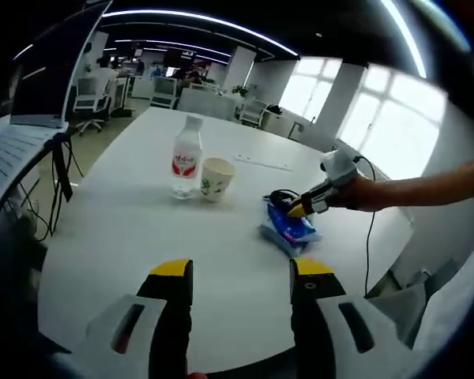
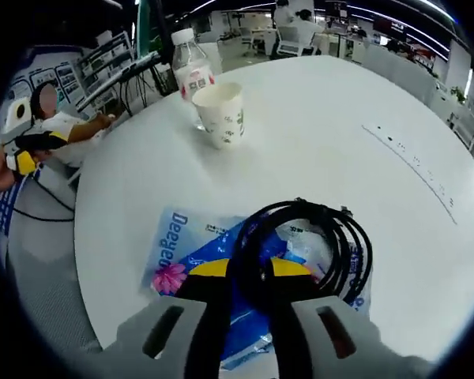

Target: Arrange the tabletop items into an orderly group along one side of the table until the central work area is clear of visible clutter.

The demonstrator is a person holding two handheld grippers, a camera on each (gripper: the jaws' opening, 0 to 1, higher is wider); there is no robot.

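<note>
While the left gripper waits with jaws apart and empty near the table's edge, the right gripper pinches a coiled black cable lying on a blue plastic tissue pack, apparently to carry it toward the clear plastic water bottle and white paper cup grouped further in.
</note>
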